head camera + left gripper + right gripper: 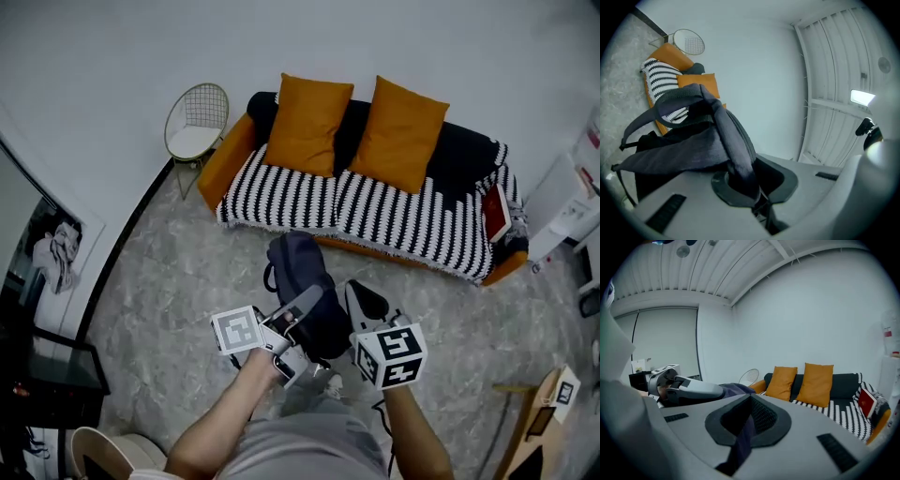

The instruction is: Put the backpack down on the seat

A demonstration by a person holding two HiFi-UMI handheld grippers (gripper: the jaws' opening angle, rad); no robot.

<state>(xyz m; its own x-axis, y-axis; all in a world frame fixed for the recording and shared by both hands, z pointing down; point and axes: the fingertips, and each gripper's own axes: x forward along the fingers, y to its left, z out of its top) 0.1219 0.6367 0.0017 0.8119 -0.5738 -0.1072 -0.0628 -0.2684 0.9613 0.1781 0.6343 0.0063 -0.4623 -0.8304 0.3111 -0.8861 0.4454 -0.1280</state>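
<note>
A dark blue backpack (302, 272) hangs over the grey floor just in front of the sofa, held up between both grippers. My left gripper (302, 307) is shut on one of its straps (740, 161), and the bag's body (675, 152) droops away from the jaws toward the sofa. My right gripper (364, 302) is shut on another dark strap (743, 437) that runs down between its jaws. The seat is a sofa with a black-and-white striped cover (375, 211) and two orange cushions (398, 131). From the right gripper view the left gripper (689, 387) shows beside the backpack (736, 389).
A wire chair with a white seat (197, 117) stands left of the sofa. A red flat item (496, 212) lies at the sofa's right end. White units (574, 192) stand at the right, a dark table (52, 375) at the left, and a wooden object (542, 417) at the lower right.
</note>
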